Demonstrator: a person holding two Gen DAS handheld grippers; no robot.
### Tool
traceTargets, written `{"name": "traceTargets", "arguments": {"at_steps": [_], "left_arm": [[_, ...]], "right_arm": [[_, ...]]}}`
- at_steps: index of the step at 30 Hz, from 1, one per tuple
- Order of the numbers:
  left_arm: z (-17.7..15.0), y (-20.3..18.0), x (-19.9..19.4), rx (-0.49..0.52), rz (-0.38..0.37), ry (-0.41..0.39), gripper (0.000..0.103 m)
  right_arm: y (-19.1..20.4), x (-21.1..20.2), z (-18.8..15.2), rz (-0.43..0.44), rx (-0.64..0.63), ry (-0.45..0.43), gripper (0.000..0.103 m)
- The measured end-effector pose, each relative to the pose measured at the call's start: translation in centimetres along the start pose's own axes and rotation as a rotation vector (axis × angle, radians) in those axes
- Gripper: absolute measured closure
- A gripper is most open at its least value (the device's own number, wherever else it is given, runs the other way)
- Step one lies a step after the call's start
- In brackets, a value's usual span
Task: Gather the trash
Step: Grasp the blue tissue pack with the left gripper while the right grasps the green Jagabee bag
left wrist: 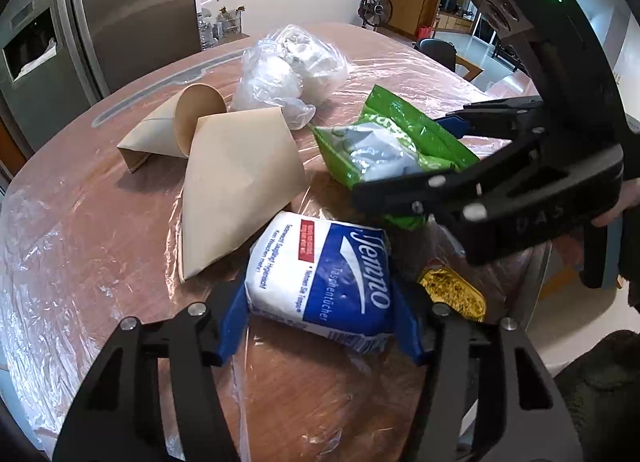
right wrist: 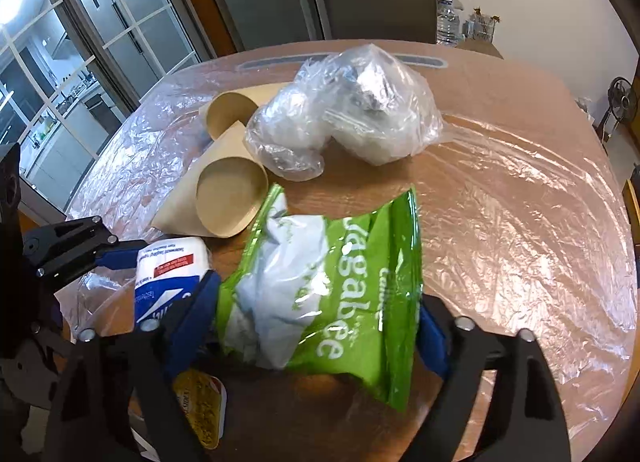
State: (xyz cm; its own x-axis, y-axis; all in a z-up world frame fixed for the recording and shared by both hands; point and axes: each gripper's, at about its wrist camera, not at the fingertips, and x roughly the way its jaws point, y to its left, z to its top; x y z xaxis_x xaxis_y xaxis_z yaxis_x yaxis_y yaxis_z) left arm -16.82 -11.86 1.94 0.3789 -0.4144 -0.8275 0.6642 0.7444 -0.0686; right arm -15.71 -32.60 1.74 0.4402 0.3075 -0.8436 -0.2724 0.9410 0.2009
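My left gripper (left wrist: 320, 322) is closed on a blue and white Tempo tissue pack (left wrist: 324, 282), which also shows in the right wrist view (right wrist: 168, 274). My right gripper (right wrist: 316, 326) is closed on a green snack bag (right wrist: 332, 294) with crumpled white paper inside; the bag also shows in the left wrist view (left wrist: 384, 146). Both hold their items just above the round table (left wrist: 80, 222). Two brown paper cones (left wrist: 236, 178) and a clear plastic bag of waste (left wrist: 288, 66) lie behind them.
The table is covered in clear plastic film (right wrist: 520, 222). A small yellow foil-lidded tub (left wrist: 456, 294) sits near the front edge, also seen in the right wrist view (right wrist: 200, 410). A steel fridge (left wrist: 120, 2) stands beyond the table.
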Motion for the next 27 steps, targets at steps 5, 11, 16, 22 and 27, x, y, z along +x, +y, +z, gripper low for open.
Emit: {"name": "traceTargets", "arguments": {"at_steps": [5, 11, 16, 22, 27], "left_arm": [[-0.5, -0.3, -0.8, -0.009, 0.014, -0.010, 0.044], [-1.0, 0.4, -1.8, -0.065, 0.028, -0.033, 0.044], [-1.3, 0.9, -1.9, -0.113, 0.056, -0.041, 0.044], [-1.7, 1.0, -2.3, -0.153, 0.069, -0.056, 0.044], [-1.3, 1.0, -2.4, -0.168, 0.081, -0.068, 0.044]], "right_arm": [[-0.5, -0.3, 0.0, 0.005, 0.015, -0.004, 0.024], [-1.4, -1.1, -0.7, 0.018, 0.051, -0.021, 0.024], [-1.5, -1.4, -1.2, 0.016, 0.060, -0.022, 0.024], [-1.6, -1.6, -1.6, 0.013, 0.067, -0.024, 0.024], [-1.7, -2.2, -2.0, 0.016, 0.068, -0.037, 0.024]]}}
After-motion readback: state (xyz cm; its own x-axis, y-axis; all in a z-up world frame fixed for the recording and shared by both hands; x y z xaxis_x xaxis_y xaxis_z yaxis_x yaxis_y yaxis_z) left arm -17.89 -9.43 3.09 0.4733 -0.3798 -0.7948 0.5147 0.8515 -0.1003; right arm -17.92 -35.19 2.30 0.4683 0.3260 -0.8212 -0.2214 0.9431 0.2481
